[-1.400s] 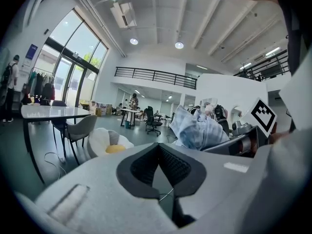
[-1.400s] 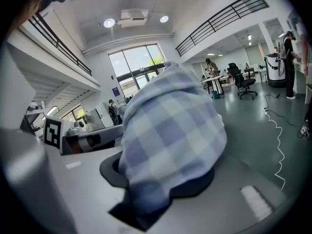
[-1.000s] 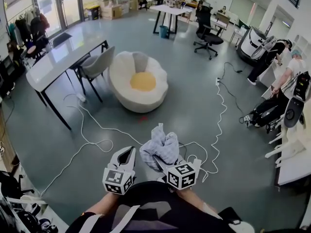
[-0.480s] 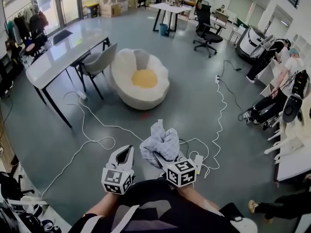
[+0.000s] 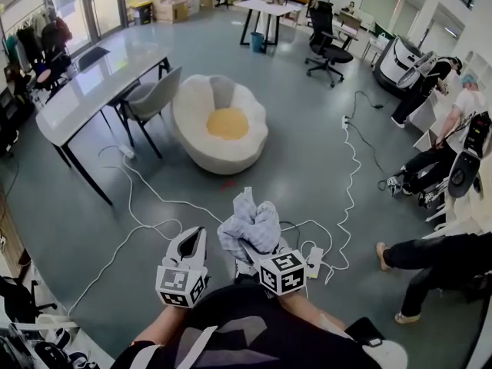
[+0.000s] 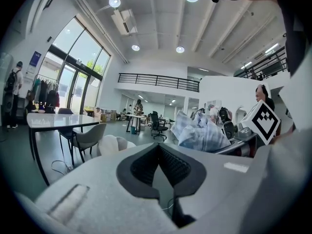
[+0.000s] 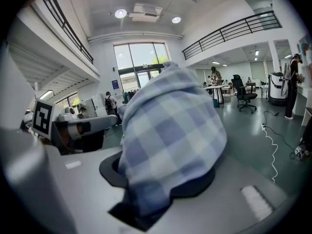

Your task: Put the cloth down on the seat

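Grey floor (image 5: 307, 167): egg-shaped seat (image 5: 221, 129), table (image 5: 92, 83) left of it, cables (image 5: 146, 198) before it. Right gripper (image 5: 252, 250) pinches the cloth (image 5: 247, 223); left gripper (image 5: 195, 235) jaws pressed together, empty.

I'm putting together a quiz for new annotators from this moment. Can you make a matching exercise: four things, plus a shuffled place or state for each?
Things
1. checked cloth
2. left gripper
3. round white seat
4. grey chair

Places or states
A. pulled up at the long white table
B. clamped in the jaws of the right gripper
C. holding nothing
D. on the floor ahead, with a yellow cushion in its middle

Pairs: 1-B, 2-C, 3-D, 4-A
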Demonstrator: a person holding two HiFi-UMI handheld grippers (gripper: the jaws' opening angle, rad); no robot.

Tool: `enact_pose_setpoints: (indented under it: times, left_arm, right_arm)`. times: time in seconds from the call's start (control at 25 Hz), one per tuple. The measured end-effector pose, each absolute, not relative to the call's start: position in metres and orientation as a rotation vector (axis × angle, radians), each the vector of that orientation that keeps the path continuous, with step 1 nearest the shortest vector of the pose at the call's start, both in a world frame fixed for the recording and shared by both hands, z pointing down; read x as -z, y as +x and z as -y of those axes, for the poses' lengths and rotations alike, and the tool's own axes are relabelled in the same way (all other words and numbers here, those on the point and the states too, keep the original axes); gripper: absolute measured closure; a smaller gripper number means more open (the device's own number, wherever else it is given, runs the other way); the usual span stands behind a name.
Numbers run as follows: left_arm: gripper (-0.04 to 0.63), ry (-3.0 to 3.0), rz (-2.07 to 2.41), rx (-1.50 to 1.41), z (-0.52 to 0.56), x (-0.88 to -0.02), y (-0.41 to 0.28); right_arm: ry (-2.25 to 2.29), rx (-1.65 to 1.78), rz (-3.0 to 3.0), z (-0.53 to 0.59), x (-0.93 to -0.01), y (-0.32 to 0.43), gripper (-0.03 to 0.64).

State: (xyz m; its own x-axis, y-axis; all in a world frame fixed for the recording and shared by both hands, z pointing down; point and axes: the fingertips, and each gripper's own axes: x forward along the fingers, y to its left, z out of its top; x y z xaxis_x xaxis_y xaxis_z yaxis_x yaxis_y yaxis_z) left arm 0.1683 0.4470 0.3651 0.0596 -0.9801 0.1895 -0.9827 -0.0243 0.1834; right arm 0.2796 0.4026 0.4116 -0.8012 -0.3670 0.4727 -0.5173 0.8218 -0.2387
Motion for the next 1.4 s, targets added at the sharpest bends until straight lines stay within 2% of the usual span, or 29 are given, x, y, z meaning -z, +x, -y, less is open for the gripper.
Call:
enact_pose_setpoints:
  times: [0.56, 1.4]
  left_arm:
    - [0.597, 2.017, 2.014, -0.062, -0.327, -0.375, 0.140]
    - [0.597, 1.998, 2.011, -0.106, -0.220, -0.379, 0.152]
  right_arm:
    - [0.618, -0.509, 2.587, -0.282, -0.429, 0.248, 0.430]
    - [0.618, -0.499, 2.600, -0.178, -0.433, 0.264, 0.430]
